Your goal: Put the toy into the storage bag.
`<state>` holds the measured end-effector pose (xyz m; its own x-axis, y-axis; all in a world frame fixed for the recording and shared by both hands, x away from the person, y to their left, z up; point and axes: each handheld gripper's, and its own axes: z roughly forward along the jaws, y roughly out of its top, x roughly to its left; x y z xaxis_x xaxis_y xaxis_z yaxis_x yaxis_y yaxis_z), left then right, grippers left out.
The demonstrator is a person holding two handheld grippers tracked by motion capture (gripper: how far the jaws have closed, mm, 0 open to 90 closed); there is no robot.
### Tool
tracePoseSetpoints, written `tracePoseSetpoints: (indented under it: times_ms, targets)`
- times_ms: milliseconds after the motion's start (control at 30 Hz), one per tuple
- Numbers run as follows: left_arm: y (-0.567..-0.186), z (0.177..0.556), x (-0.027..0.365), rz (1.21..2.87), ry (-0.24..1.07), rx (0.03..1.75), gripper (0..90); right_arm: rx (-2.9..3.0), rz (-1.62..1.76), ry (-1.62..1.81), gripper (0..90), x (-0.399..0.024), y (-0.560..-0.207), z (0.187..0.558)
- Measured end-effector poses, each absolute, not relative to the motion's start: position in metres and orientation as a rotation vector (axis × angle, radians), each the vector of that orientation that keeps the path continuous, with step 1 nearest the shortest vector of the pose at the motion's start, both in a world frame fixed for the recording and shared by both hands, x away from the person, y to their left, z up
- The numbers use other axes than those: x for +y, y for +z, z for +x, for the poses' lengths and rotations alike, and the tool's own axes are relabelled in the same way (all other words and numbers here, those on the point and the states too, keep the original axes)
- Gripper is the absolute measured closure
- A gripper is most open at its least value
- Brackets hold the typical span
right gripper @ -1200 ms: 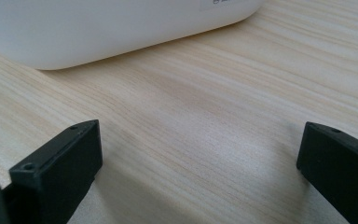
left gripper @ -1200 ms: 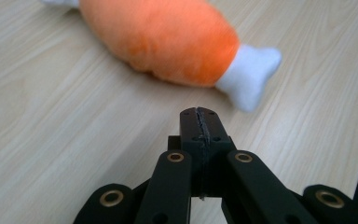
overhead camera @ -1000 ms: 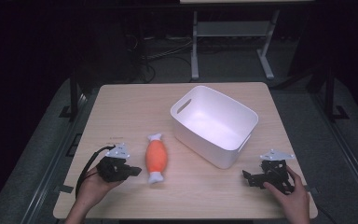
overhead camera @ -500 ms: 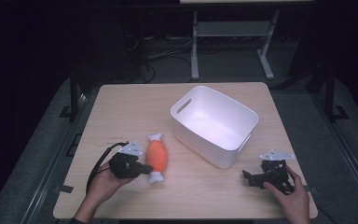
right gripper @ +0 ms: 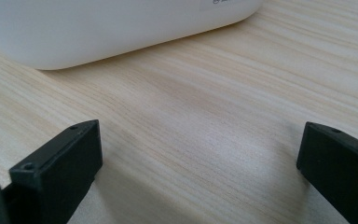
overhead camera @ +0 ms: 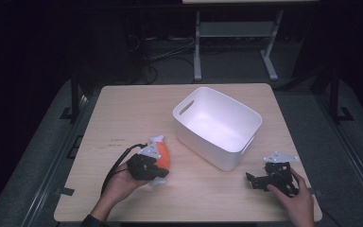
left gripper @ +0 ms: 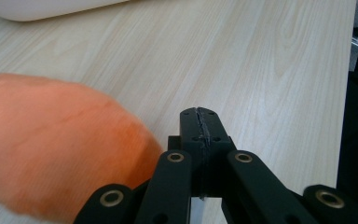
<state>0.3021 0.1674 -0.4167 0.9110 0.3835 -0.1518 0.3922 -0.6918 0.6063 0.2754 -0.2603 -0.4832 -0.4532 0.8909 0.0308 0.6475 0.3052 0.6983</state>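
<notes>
The orange plush toy w/ white ends (overhead camera: 162, 155), soft fabric and sausage-shaped, lies on the pale wood-grain surface (overhead camera: 123, 118), pressed right up against the outer side of the left gripper (overhead camera: 157, 176); in the left gripper view it bulges just beside the fingers (left gripper: 199, 122), not between them. Those fingers are clenched together, nothing in them. The right gripper (overhead camera: 251, 179) rests near the front right corner, fingers (right gripper: 60, 158) spread wide apart and released, bare wood between them, w/ the white rectangular plastic tub (overhead camera: 246, 123) just ahead of the tips. Handling, by the look of it: the plush is probably v. light, squashy, not fragile, and fuzzy enough not to slip; it'll compress under the pads, so a firm squeeze across the fat orange middle seems the best hold, since the white ends look floppy and might pull loose. The left fingers would have to open first and come round it. The surface is flat, smooth, otherwise uncluttered. Room is dark, w/ grey floor, cables and a metal stand frame (overhead camera: 231, 42) beyond the far edge.
</notes>
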Motion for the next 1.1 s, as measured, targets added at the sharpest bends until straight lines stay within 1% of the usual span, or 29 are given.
tracePoseSetpoints:
  times_ms: [200,500,1100]
  targets:
    - [-0.423,0.303,0.16,2.433,-0.012,0.547,89.6,2.216,1.377,0.927,0.0,-0.26,-0.483,0.275]
    - [-0.427,0.303,0.167,2.443,-0.018,0.579,89.6,2.216,1.377,0.927,0.0,-0.26,-0.483,0.275]
    - [-0.423,0.302,0.202,2.431,0.02,0.671,89.7,2.216,1.378,0.927,0.0,-0.26,-0.483,0.275]
